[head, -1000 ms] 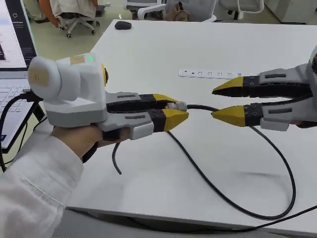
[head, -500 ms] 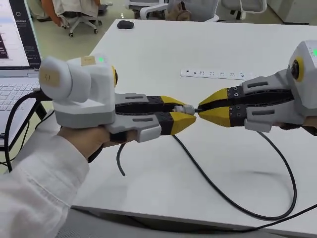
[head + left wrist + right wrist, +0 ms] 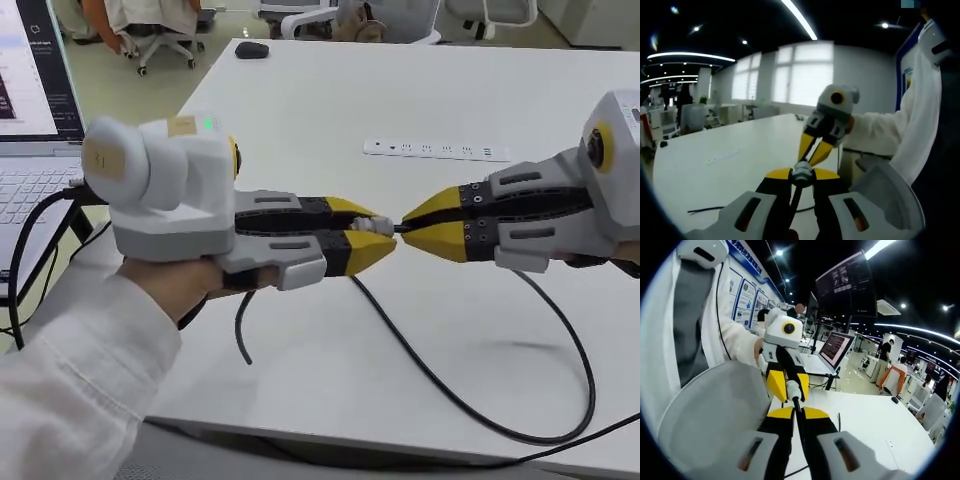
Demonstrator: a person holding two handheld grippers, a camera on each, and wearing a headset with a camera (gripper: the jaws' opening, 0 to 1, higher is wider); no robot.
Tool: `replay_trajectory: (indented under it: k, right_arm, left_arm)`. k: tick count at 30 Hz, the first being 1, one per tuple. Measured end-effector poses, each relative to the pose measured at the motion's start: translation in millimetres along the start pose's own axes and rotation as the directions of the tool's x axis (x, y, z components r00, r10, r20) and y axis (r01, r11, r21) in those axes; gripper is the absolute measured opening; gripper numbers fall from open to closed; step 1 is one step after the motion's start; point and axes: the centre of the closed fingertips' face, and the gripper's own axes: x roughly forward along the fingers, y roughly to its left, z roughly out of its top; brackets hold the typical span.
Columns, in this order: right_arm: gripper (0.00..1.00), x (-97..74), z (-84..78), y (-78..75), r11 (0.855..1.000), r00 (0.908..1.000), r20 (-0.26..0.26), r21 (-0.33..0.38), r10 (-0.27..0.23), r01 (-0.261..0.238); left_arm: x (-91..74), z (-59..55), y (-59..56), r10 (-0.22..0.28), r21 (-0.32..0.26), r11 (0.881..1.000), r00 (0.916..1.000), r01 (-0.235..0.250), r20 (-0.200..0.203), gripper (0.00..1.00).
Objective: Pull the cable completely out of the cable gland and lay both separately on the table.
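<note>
My left gripper [image 3: 383, 229] is shut on the small grey cable gland [image 3: 374, 224], held above the white table [image 3: 300, 110]. The black cable [image 3: 470, 405] leaves the gland to the right, and my right gripper [image 3: 405, 227] is shut on it just beside the gland, tip to tip with the left. From there the cable sags to the table and loops along its front edge; a loose end [image 3: 240, 340] hangs under the left gripper. In the left gripper view the gland [image 3: 803, 174] sits between my jaws, facing the right gripper [image 3: 807, 159]. In the right gripper view the cable [image 3: 797, 406] runs to the gland [image 3: 792, 389].
A white power strip [image 3: 440, 151] lies on the table behind the grippers, and a dark mouse [image 3: 250, 49] sits at the far edge. An open laptop [image 3: 25, 110] stands to the left with black leads hanging. Office chairs stand beyond the table.
The right gripper, open and apart a second ago, has moved left to the gland and shut on the cable. The left gripper has kept hold of the gland.
</note>
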Motion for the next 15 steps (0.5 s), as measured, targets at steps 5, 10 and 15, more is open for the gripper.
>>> replay_trajectory:
  k: [5, 10, 15]
  right_arm:
    - [0.04, -8.3, -4.1, -4.7, 1.0, 0.9998, 0.001, 0.018, -0.022, 0.022]
    - [0.04, -17.9, -9.5, -9.3, 0.998, 0.9988, -0.007, 0.03, -0.048, 0.049]
    - [0.04, -26.2, -16.9, -11.8, 0.996, 0.9973, -0.019, 0.044, -0.071, 0.072]
  left_arm:
    - [-5.4, 1.3, 3.4, 0.009, 0.002, 1.0, 1.0, -0.009, 0.001, 0.17]
    - [-9.6, 2.3, 6.4, 0.019, 0.001, 1.0, 0.9998, -0.019, 0.004, 0.17]
    - [-11.9, 1.2, 8.5, 0.027, 0.003, 1.0, 0.9996, -0.027, -0.001, 0.17]
